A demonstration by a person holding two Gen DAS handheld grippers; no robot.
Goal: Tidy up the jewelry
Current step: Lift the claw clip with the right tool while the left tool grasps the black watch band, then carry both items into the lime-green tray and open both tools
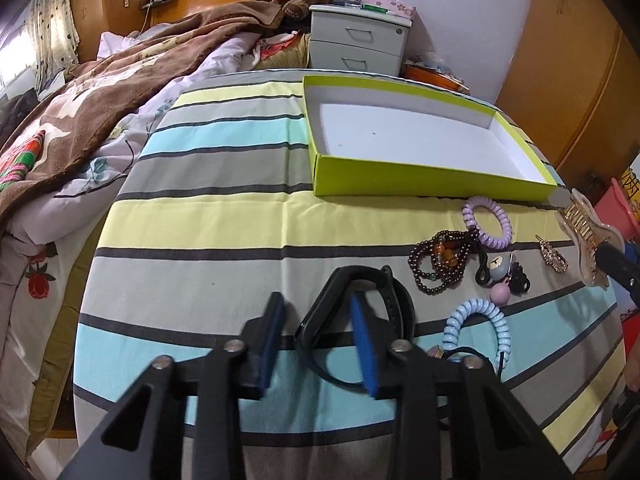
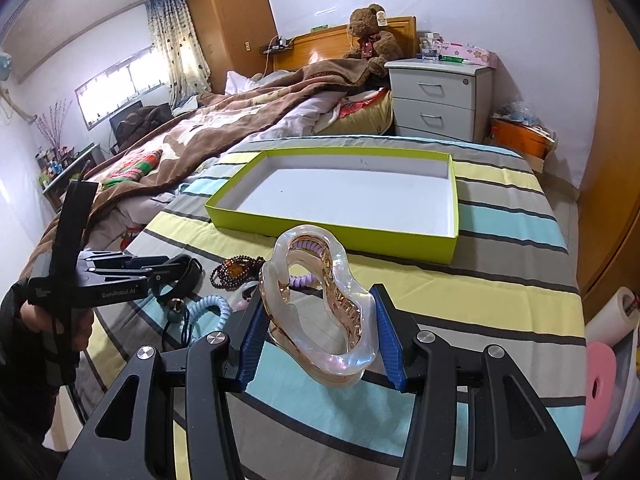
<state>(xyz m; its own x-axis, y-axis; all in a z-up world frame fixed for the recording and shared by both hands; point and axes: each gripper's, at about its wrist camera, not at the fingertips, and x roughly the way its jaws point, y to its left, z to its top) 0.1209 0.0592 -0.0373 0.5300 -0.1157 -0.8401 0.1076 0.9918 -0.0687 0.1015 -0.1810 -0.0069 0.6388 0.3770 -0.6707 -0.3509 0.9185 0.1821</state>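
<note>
Left view only: the purple hair tie [image 1: 487, 222], the small gold clip [image 1: 553, 255] and the bead-and-bobble hair tie [image 1: 502, 276] show plainly, ahead and to the right of the left gripper [image 1: 318, 342]; the right view hides most of them behind the hair claw.
Right view only: the person's left hand [image 2: 60, 320] around the left gripper's handle, and a window and shelf far off to the left.
Box: the green box [image 1: 420, 182] sits ahead of both grippers on the striped cloth [image 1: 200, 220]; its white floor holds nothing, seen in both views.
Right gripper: the right gripper [image 2: 316, 340] has its blue pads pressed on the two sides of the clear hair claw [image 2: 320, 312], which is lifted off the cloth, short of the box's near wall.
Left gripper: its fingers are spread; the right finger [image 1: 364, 344] sits inside the loop of the black strap [image 1: 384, 304], and the left finger is over bare cloth. Whether a pad touches the strap I cannot tell.
Loose items: the dark bead bracelet [image 1: 440, 264] lies just ahead-right of the left gripper; the blue coil tie [image 1: 476, 328] lies just right of its right finger.
Pose: both grippers point toward the box, low over the cloth, the left one tilted down.
</note>
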